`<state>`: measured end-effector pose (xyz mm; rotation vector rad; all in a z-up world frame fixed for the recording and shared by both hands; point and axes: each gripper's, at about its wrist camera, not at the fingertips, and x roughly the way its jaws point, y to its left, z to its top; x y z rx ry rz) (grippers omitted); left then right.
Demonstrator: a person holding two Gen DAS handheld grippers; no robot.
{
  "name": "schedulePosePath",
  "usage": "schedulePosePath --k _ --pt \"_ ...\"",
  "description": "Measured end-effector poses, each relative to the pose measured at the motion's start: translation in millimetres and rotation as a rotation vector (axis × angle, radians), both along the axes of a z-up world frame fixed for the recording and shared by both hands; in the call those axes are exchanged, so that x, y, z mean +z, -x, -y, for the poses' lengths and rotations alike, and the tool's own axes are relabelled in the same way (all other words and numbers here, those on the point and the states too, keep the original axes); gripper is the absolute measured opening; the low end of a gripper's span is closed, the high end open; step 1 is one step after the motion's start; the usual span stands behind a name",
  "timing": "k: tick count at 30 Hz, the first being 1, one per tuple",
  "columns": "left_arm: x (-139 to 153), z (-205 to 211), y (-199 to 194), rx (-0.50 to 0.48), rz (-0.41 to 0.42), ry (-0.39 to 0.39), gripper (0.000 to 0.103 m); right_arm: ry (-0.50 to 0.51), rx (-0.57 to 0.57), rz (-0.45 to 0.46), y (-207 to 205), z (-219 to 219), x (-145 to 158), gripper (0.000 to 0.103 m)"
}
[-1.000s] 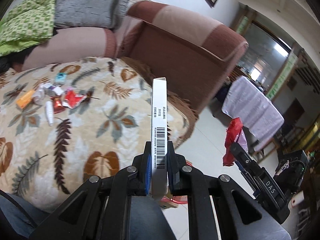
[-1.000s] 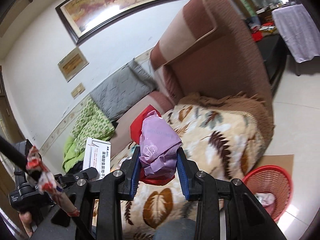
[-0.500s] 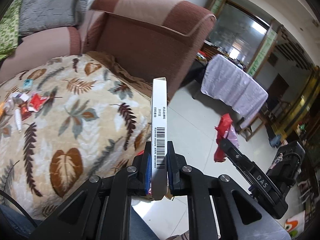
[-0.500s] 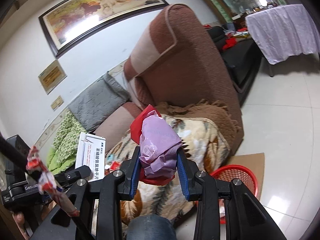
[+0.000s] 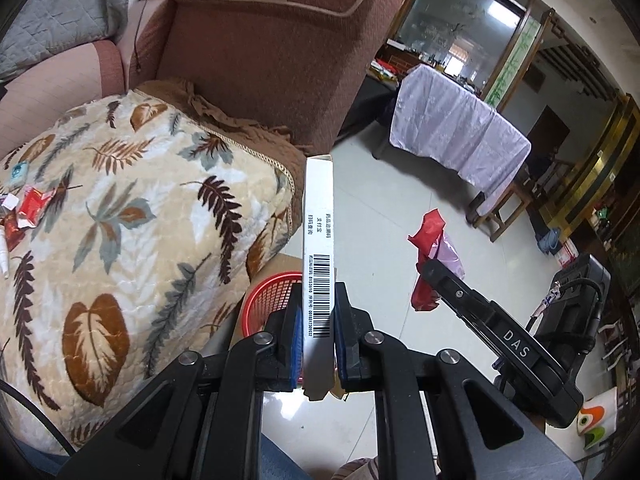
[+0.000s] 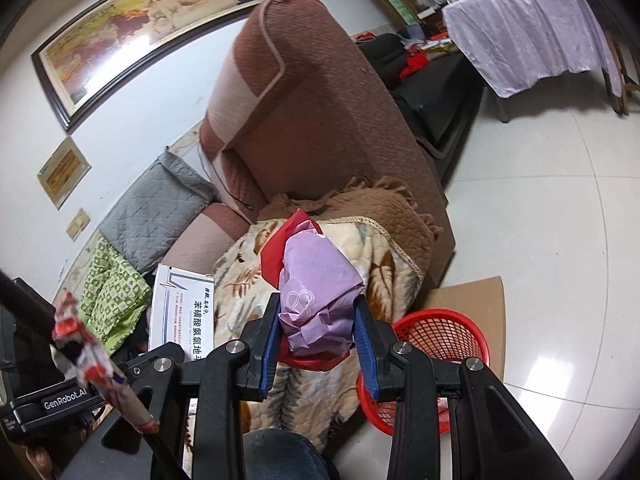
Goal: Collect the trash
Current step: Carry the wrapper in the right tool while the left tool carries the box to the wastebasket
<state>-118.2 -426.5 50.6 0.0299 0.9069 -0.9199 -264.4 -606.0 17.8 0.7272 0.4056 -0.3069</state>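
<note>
left wrist view: left hand-held gripper (image 5: 318, 344) clamps a white barcoded box (image 5: 318, 240) edge-on, long axis pointing forward; right hand-held gripper (image 6: 316, 346) grips crumpled lilac-and-red bags (image 6: 316, 292).

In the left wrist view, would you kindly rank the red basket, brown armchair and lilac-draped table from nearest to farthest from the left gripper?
1. Red basket, on the floor just behind the left gripper.
2. Brown armchair, beyond, upper left.
3. Lilac-draped table, farthest, upper right.

Brown armchair (image 5: 276, 52), leaf-print blanket (image 5: 132, 216), framed painting (image 6: 132, 32).
</note>
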Motion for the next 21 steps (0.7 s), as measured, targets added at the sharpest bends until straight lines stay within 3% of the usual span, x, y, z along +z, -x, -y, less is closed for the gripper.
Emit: schedulePosePath --k 21 --pt "-62 62 -23 -0.065 -0.077 -0.117 0.012 -0.115 -0.039 -0.064 -13 33 -51 0.037"
